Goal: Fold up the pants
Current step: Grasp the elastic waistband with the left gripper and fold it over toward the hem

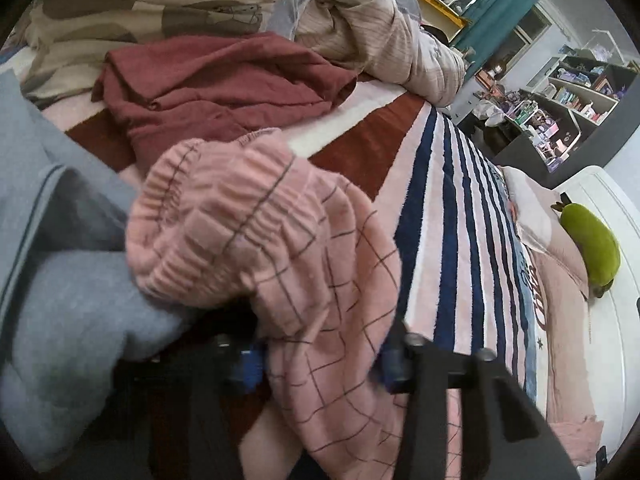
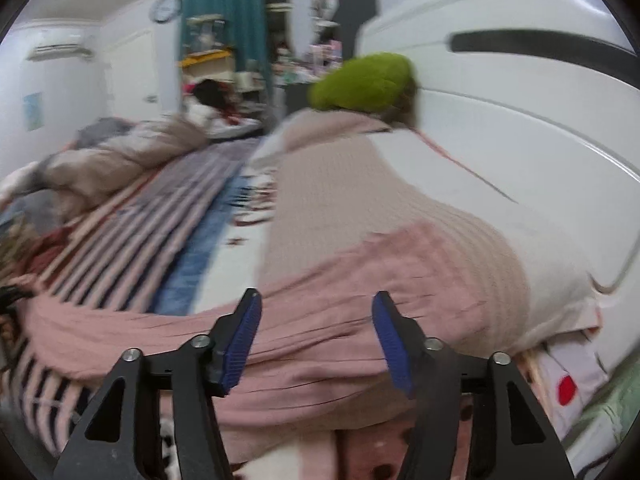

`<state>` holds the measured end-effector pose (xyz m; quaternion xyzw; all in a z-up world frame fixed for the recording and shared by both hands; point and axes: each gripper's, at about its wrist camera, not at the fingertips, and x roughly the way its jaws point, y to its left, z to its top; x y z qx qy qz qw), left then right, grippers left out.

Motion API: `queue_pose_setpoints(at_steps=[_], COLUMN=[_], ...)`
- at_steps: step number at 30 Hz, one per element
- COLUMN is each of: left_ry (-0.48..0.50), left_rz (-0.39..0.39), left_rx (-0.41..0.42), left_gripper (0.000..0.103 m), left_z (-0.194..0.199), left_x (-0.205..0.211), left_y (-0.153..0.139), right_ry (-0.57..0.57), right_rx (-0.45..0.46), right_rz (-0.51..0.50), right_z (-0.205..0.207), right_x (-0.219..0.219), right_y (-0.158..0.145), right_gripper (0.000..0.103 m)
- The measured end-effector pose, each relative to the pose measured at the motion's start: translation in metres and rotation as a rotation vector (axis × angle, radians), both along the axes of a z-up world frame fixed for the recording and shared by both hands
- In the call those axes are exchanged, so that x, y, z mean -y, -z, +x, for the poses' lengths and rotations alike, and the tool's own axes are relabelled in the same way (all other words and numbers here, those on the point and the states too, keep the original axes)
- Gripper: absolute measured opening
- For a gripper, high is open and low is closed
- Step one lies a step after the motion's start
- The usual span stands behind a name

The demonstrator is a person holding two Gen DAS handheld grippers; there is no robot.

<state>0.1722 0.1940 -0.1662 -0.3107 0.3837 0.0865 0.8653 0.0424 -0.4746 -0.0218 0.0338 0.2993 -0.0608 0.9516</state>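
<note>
The left gripper [image 1: 320, 360] clamps the bunched pink checked pants [image 1: 256, 232] below their elastic waistband, over the striped bed blanket [image 1: 460, 208]. The right gripper [image 2: 316, 340] stands open, empty, above pink fabric [image 2: 320, 320] near the white headboard [image 2: 520, 120].

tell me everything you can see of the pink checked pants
The pink checked pants look like soft fleece with a thin dark grid. The gathered elastic waistband is bunched and raised toward the camera, and the rest drapes down over the striped blanket. The fabric passes between the left gripper fingers, which look closed on it. A grey garment lies against the waistband.
</note>
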Motion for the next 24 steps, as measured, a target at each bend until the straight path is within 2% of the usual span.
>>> queue_pose_setpoints(at_steps=[1,4,9,15,19,24], left_ry=[0.006,0.027,0.078,0.174,0.303,0.491], left_rz=[0.015,0.083,0.178,0.289,0.351,0.368], left_rx=[0.008,0.032,0.099,0.199,0.244,0.267], left_gripper=[0.023,0.016,0.014,0.013,0.013,0.013], left_z=[0.0,-0.001,-0.002,-0.006,-0.007,-0.011], left_x=[0.002,0.012,0.035,0.083,0.137,0.213], left_y=[-0.004,-0.02,-0.053,-0.095,-0.11,-0.108], right_ry=[0.028,0.066,0.074,0.055,0.036,0.009], right_rx=[-0.008,-0.023,-0.029,0.0,0.021,0.03], right_rz=[0.003,0.016,-0.077,-0.045,-0.032,-0.015], right_z=[0.003,0.008,0.007,0.0,-0.006,-0.011], right_x=[0.006,0.017,0.012,0.013,0.014,0.011], right_y=[0.003,0.008,0.014,0.011,0.007,0.006], right_gripper=[0.057,0.066,0.066,0.069,0.069,0.069])
